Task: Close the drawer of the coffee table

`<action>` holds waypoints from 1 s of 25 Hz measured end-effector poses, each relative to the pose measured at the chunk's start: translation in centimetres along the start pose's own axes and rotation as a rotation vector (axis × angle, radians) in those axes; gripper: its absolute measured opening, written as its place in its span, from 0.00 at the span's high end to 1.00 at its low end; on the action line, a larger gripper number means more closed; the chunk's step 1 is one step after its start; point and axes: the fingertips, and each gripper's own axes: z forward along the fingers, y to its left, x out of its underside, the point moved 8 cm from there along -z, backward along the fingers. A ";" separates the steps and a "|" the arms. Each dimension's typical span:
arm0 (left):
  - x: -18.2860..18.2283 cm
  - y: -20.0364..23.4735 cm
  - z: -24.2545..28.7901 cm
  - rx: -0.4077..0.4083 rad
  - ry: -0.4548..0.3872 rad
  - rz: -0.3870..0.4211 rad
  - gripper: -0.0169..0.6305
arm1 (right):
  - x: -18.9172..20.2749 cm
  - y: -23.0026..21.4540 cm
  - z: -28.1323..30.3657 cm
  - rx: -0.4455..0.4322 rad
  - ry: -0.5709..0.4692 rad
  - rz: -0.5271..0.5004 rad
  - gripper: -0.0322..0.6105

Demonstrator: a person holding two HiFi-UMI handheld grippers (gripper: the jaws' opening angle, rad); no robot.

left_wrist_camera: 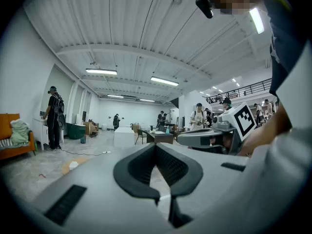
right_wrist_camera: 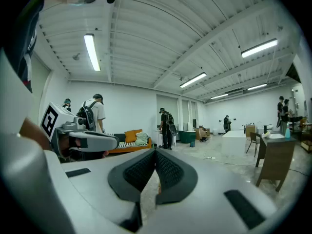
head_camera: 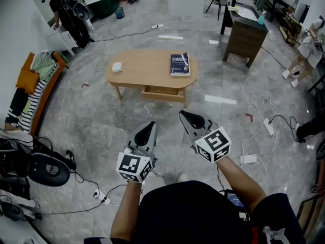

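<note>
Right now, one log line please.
light wooden drawer: open | oval wooden coffee table: untouched | left tongs: shut, empty | right tongs: shut, empty

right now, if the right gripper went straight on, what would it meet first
Probably nothing near: the right gripper aims toward the coffee table but seems held about level, so it would likely pass above it. Depth is unclear.
</note>
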 end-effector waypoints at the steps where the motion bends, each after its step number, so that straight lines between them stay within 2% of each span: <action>1: 0.1 -0.1 0.0 0.001 0.002 -0.001 0.97 | 0.1 0.0 -0.2 0.001 0.000 0.003 0.93; 11: 0.9 -0.1 0.4 -0.003 0.012 -0.031 0.97 | 0.7 -0.8 -0.4 0.019 0.005 0.031 0.93; 25: 0.8 4.3 3.9 -0.004 -0.012 -0.063 0.97 | 1.4 -3.7 3.2 0.054 0.030 0.050 0.93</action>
